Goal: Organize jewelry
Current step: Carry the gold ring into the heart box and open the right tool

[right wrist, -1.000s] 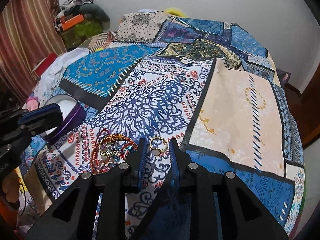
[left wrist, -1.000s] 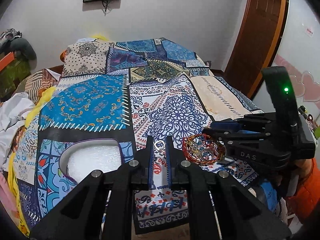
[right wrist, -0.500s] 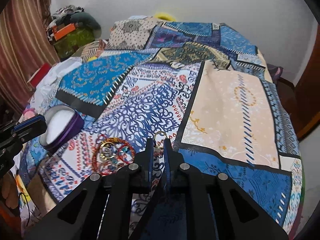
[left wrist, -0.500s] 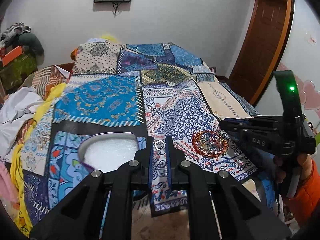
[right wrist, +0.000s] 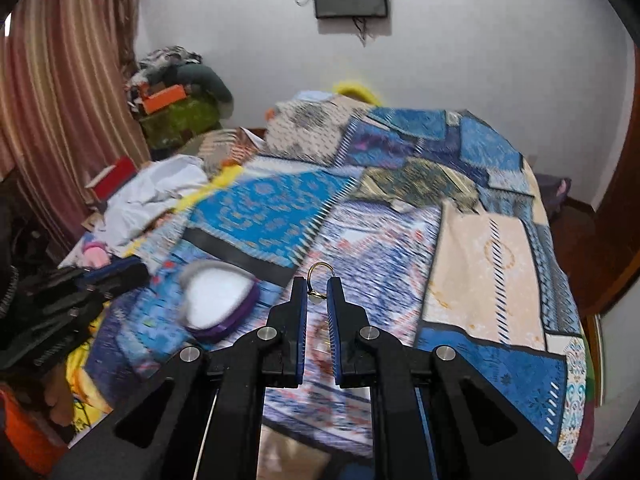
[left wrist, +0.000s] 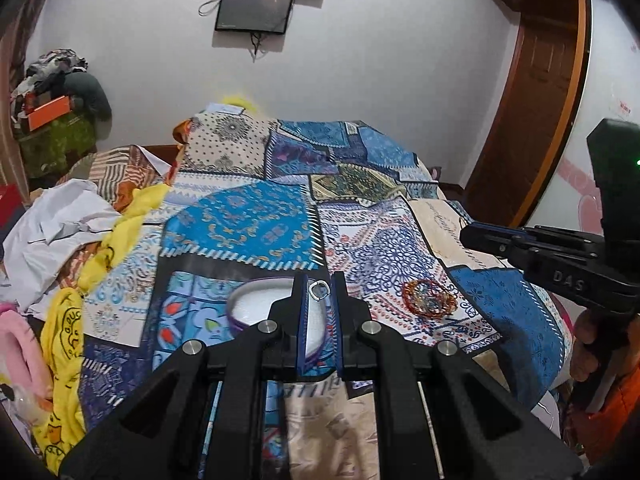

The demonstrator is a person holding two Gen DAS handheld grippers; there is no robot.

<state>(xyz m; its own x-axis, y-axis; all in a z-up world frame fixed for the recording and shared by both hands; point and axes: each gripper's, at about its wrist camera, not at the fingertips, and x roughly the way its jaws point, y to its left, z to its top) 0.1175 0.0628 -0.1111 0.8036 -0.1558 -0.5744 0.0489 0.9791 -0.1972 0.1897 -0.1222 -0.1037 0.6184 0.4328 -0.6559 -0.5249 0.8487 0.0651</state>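
Patchwork blue bedspread (left wrist: 256,232) covered the whole bed, white wall behind it with a dark screen (left wrist: 254,8) hung high, a brown door (left wrist: 532,120) off to one side and striped curtains (right wrist: 60,100) on the other. Crumpled white and yellow cloth (left wrist: 100,240) lay heaped along the bed's far edge.

Now to the action! The left hand-held gripper (left wrist: 319,292) was up off the bed, its jaws narrowed onto a small silver ring (left wrist: 319,290) pinched right at the tips. Beneath and just behind it sat the heart-shaped box (left wrist: 260,304) with the purple rim and white lining, resting on the spread, partly hidden by the fingers.

Over came the right hand-held gripper (right wrist: 318,290), and its jaws had just closed in: a gold ring (right wrist: 319,276) stood clamped between the blue pads, loop poking above the tips, something small and pale dangling under it. From that side the box (right wrist: 218,300) showed blurred, down to the left of the gold ring.

And the pile of bangles (left wrist: 429,298), red and gold, lay on the bedspread well apart from both rings, to the right of the box. A hand in an orange sleeve (left wrist: 600,344) gripped the right tool's handle.
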